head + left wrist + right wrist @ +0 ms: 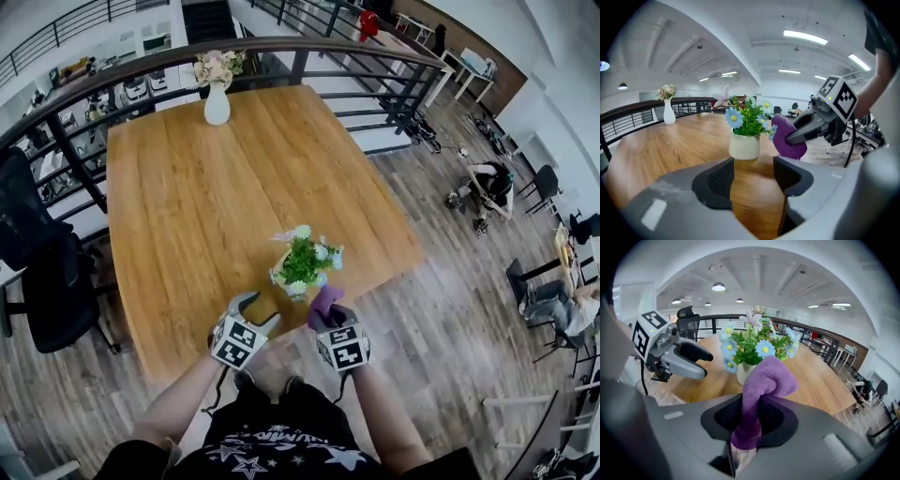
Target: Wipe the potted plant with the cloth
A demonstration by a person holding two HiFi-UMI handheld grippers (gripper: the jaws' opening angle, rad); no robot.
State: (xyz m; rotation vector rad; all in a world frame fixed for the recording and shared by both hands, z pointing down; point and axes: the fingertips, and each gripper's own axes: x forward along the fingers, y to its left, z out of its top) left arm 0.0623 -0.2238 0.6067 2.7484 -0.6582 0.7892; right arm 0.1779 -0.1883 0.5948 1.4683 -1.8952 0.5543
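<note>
Right gripper (750,420) of mine: jaws pressed together on purple cloth (765,379), cloth bulges up out of them. Left gripper (753,174): jaws about half apart, nothing between, only table (197,178) shows through gap. Potted plant (302,263) stands upright near front table edge, just ahead of both grippers. Cloth just beside flowers; touching or not, cannot tell.

Head view downward, gripper views sharing plant (305,262)

Potted plant (303,263) on table (187,187) near front edge, cloth (324,302) just before it, vase (217,105) behind
</note>
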